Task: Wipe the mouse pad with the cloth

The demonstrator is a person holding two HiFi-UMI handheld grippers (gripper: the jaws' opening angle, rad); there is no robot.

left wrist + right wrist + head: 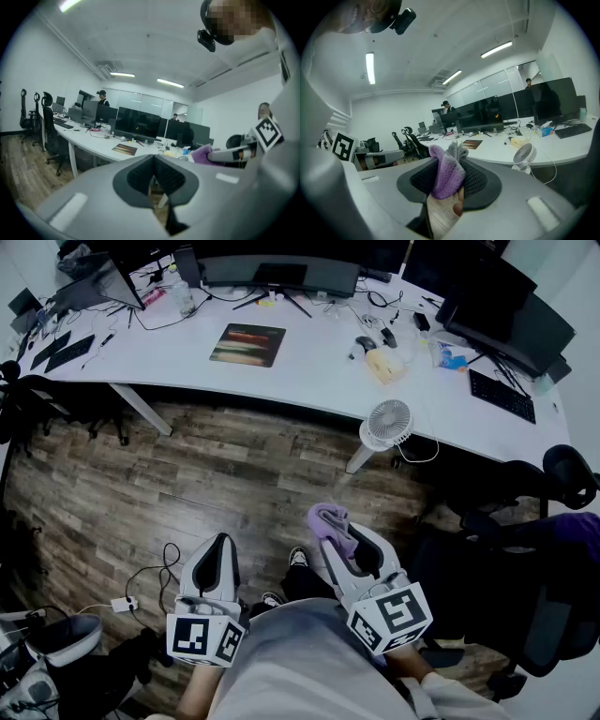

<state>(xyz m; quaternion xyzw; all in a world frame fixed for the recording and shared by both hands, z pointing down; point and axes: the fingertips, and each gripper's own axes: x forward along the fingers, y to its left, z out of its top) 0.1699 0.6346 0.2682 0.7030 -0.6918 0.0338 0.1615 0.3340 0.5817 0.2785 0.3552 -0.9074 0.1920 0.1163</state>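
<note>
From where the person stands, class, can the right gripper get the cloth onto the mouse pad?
Probably not yet. The right gripper, shut on the cloth, is close to the person's body; the mouse pad lies on the desk across the wooden floor. Nothing blocks the path, so stepping closer should do.

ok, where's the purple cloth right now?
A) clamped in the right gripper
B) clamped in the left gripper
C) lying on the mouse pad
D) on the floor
A: in the right gripper view the right gripper has its jaws closed on the purple cloth, while the mouse pad lies bare on the desk ahead.
</note>
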